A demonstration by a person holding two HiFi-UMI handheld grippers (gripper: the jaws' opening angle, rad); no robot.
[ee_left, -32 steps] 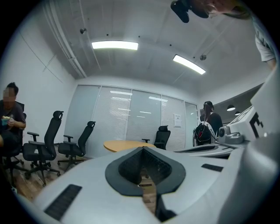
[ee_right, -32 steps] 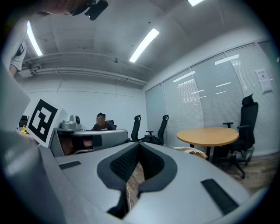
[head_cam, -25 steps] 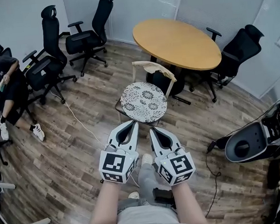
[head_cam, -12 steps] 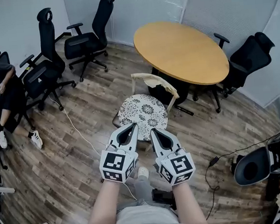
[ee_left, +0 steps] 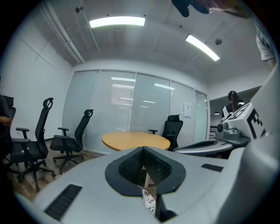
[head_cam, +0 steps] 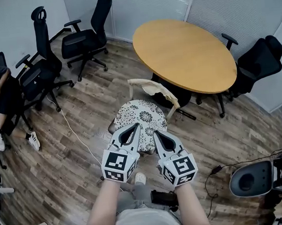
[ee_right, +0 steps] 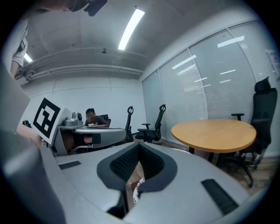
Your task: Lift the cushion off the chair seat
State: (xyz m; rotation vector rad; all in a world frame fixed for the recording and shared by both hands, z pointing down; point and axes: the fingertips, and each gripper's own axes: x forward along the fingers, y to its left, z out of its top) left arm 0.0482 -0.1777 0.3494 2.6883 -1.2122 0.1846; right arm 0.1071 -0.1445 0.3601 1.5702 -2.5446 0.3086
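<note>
Head view: round cushion (head_cam: pixel 142 115) flat on chair (head_cam: pixel 151 87); left claw (head_cam: pixel 135 126) and right claw (head_cam: pixel 157 132) clenched, empty

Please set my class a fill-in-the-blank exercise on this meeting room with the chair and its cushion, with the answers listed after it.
1. The round black-and-white patterned cushion lies on the ____ of the cream-coloured chair.
2. The top of the light brown wooden table is ____ in shape.
3. The jaws of the left gripper and the right gripper are both ____ (open or shut), with nothing held.
4. The wheeled office chairs are ____ in colour.

Missing words: seat; round; shut; black.
</note>
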